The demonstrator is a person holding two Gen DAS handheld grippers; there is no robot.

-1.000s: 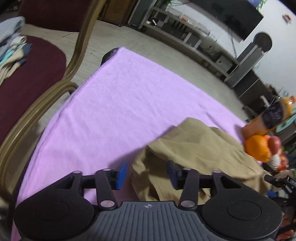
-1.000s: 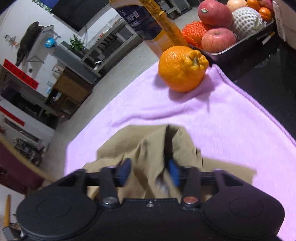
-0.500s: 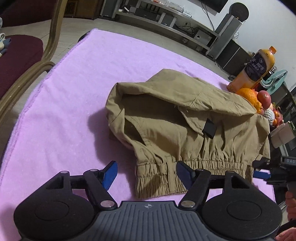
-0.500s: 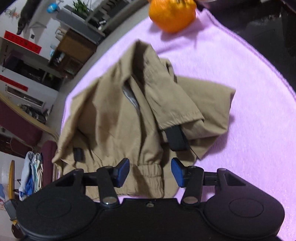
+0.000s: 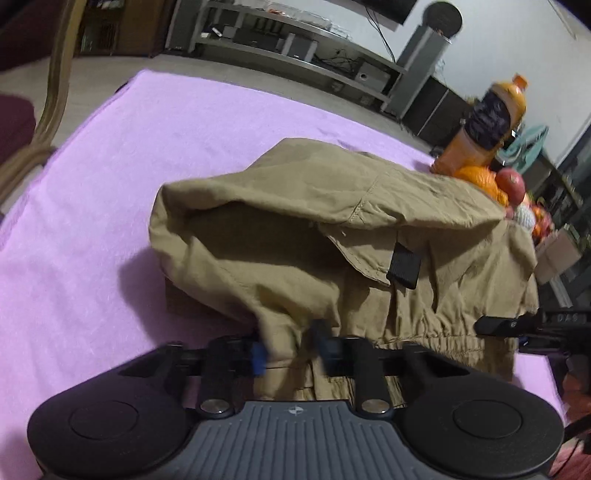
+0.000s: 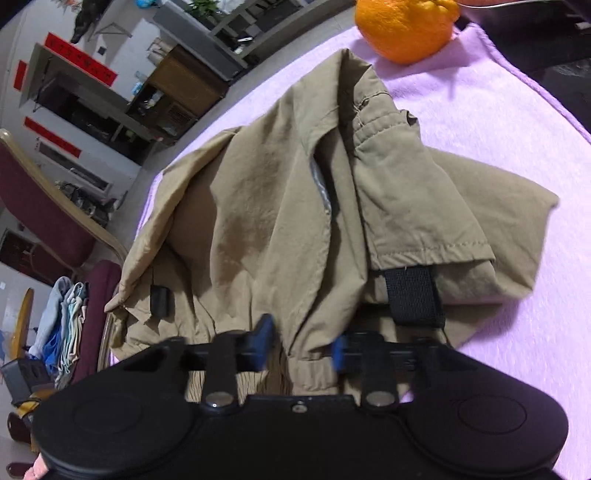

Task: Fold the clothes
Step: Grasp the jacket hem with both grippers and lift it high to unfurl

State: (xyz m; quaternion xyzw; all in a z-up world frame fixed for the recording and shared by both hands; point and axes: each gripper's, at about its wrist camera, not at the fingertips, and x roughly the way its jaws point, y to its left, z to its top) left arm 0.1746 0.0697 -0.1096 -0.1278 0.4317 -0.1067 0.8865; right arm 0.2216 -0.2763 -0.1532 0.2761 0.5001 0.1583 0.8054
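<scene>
A crumpled khaki garment point(image 5: 332, 236) with black strap tabs and an elastic hem lies on the pink cloth point(image 5: 110, 177); it also shows in the right wrist view point(image 6: 280, 206). My left gripper point(image 5: 290, 350) has its blue pads closed in on the hem fabric near the garment's left end. My right gripper point(image 6: 301, 343) has its pads against a bunched fold of the hem at the other end. The right gripper also shows at the right edge of the left wrist view point(image 5: 524, 328).
An orange point(image 6: 406, 26) sits on the cloth just past the garment. A juice bottle point(image 5: 484, 122) and a fruit tray point(image 5: 524, 206) stand at the far right. A maroon chair point(image 6: 48, 221) with folded clothes point(image 6: 62, 325) stands off the left side.
Both grippers have moved forward onto the garment's hem and their jaws have narrowed onto the fabric. The hem has bunched and lifted slightly between the pads.
</scene>
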